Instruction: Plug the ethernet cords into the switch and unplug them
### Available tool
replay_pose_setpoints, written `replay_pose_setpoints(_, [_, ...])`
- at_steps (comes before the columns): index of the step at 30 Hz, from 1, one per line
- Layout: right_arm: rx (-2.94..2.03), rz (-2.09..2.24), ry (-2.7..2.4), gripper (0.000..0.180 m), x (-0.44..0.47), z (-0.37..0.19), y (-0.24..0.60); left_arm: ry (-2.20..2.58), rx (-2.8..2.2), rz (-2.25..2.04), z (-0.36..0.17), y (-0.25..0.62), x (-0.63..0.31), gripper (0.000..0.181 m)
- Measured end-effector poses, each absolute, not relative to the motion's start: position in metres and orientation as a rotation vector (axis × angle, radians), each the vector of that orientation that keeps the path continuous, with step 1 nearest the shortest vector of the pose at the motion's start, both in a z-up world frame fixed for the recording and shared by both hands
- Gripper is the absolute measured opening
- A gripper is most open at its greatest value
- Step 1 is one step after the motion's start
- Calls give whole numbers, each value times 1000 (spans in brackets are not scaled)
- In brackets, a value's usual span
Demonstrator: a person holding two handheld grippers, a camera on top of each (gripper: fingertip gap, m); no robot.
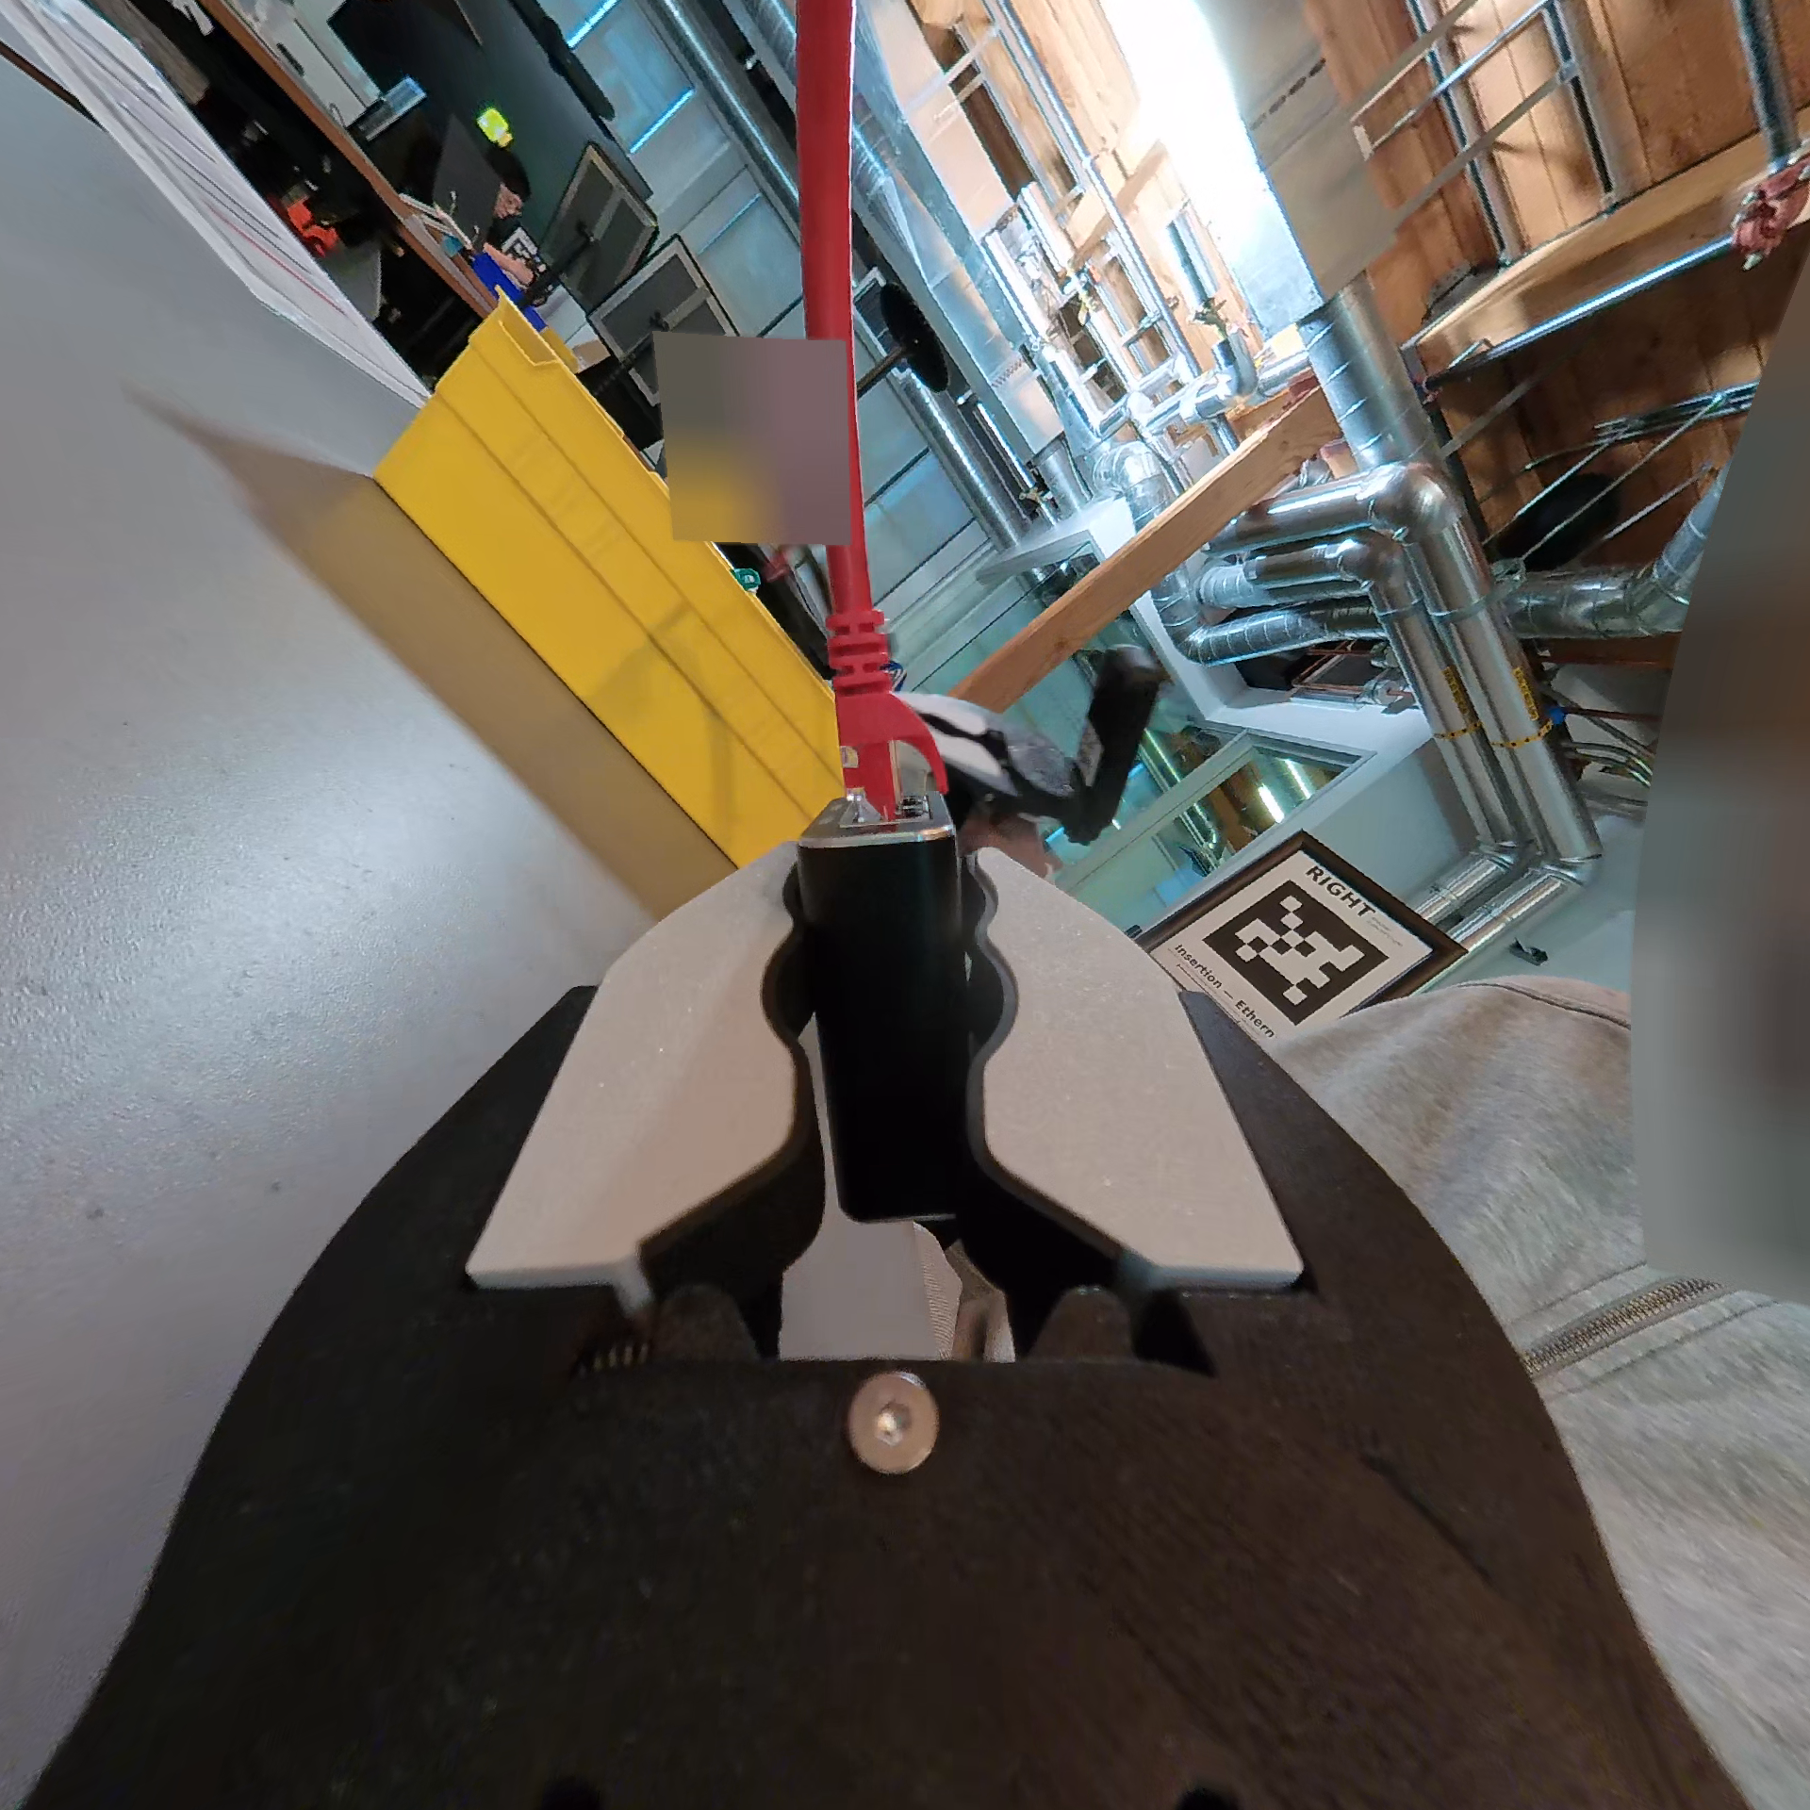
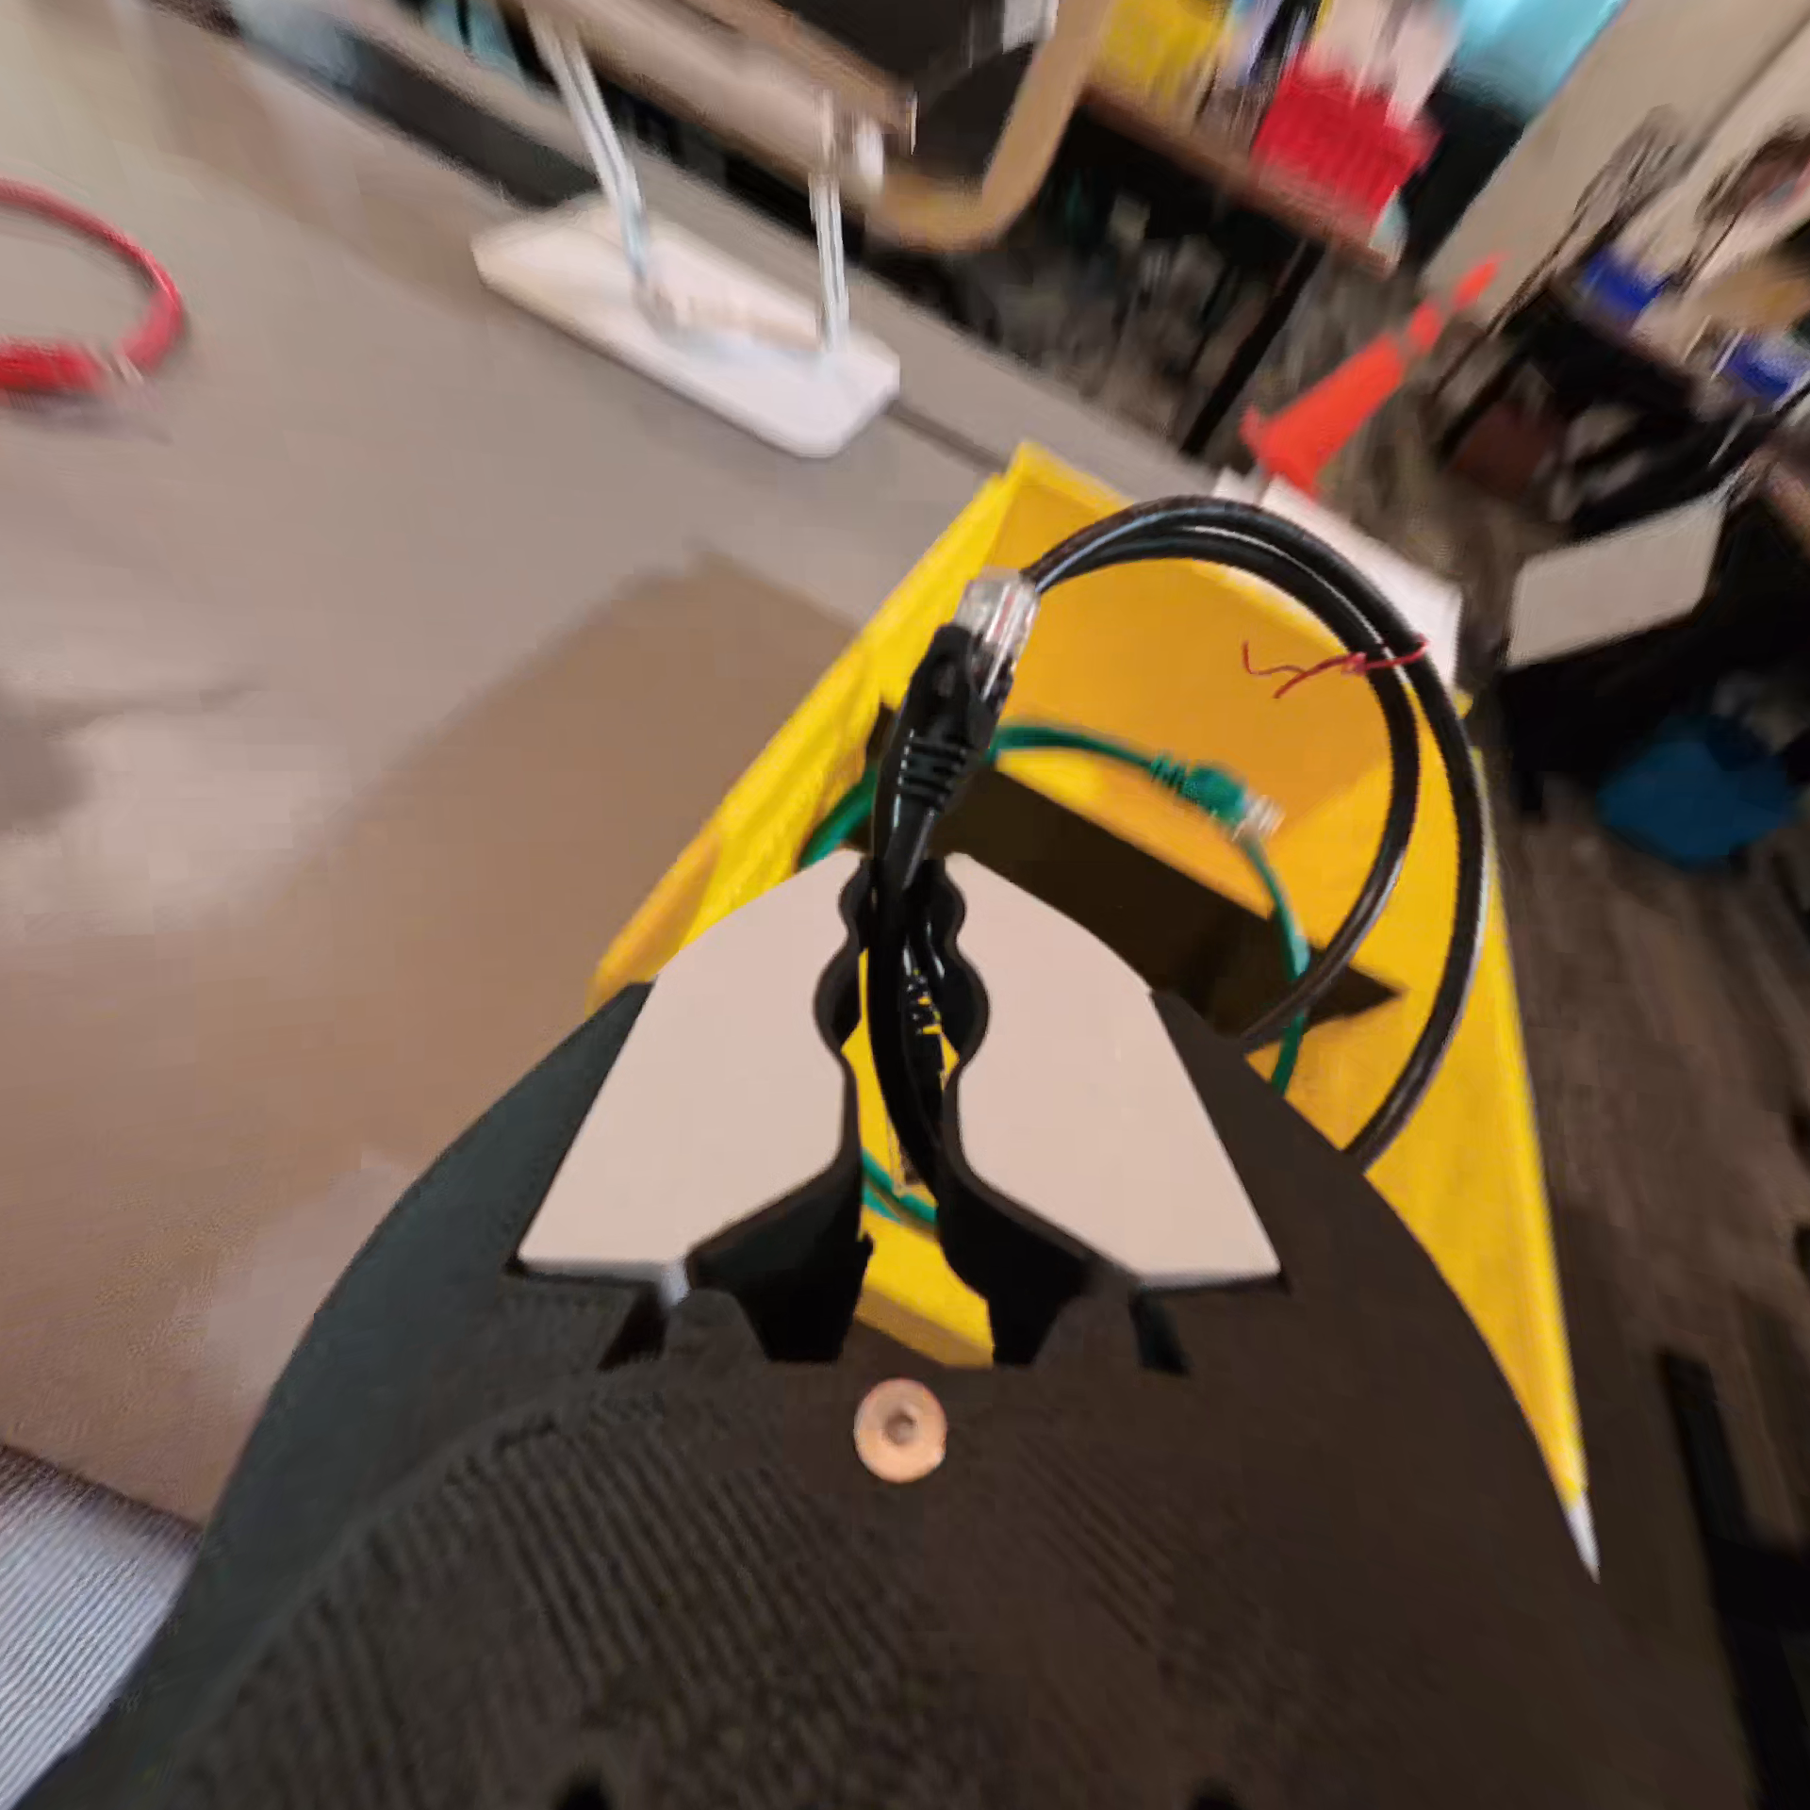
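**A:** Left wrist view, nearest first: what does the left gripper [image 1: 886,881] have?

**B:** Its grey fingers [image 1: 686,1077] are clamped on the switch [image 1: 881,1019], a small black box standing on end between them. A red cord [image 1: 833,392] is plugged into the port face at the far end of the switch and runs straight out the top of the frame.

**A:** And beyond that?

**B:** A grey sleeve [image 1: 1469,1224] at lower right, then a framed marker card [image 1: 1293,940] on the grey table [image 1: 245,881]. A yellow bin [image 1: 607,588] stands left of the cord. Just behind the switch there is a blurred black-and-white shape (possibly the other tool, too smeared to say).

**A:** Right wrist view?

**B:** The right gripper [image 2: 906,881] is closed down to a narrow slot around a black cord [image 2: 1410,784]. Its black-booted plug [image 2: 940,735] juts past the fingertips, with a clear plug [image 2: 994,617] at the tip, and the cable loops out to the right and back under the tool.

**A:** What lies under it?

**B:** The bin [image 2: 1224,637], open-topped, with a green cord [image 2: 1205,784] inside. The gripper hangs above the bin's near end.

**A:** Farther off?

**B:** A red coil [image 2: 137,313] of cable on the table at far left, a white stand base [image 2: 705,333] farther back, and an orange cone [image 2: 1342,402] among blurred shelves.
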State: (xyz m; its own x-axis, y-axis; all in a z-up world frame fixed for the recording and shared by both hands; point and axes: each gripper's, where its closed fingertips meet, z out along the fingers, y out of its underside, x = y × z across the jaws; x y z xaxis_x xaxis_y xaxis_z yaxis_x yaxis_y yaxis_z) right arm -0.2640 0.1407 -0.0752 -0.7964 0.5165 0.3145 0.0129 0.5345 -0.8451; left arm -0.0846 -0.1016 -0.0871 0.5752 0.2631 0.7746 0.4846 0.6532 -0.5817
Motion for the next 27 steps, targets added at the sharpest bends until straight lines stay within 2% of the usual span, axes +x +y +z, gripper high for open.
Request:
replay_pose_setpoints(1, [-470,1141,-2293,12,-269,-93,143,-981,-885,-152,-87,-102,-85,26])
replay_pose_setpoints(3, [-496,1016,-2348,46,-275,-115,147,-980,-884,-152,-87,-102,-84,26])
replay_pose_setpoints(5, [-467,990,-2309,60,-276,-110,145,-978,-883,-155,-87,-102,-84,26])
replay_pose_setpoints(10, [-316,1203,-2120,49,-256,-63,126,-979,-889,-156,-87,-101,-84,26])
replay_pose_setpoints(15, [-144,1502,-2083,36,-204,-41,85,-987,-986,-143,-93,-88,-84,26])
replay_pose_setpoints(22, [106,1726,-2293,34,-116,-64,23,-885,-1078,-256,-91,-61,-72,27])
replay_pose_setpoints(27, [29,1978,-2525,39,-78,-79,1,-780,-1235,-421,-96,-16,-51,27])
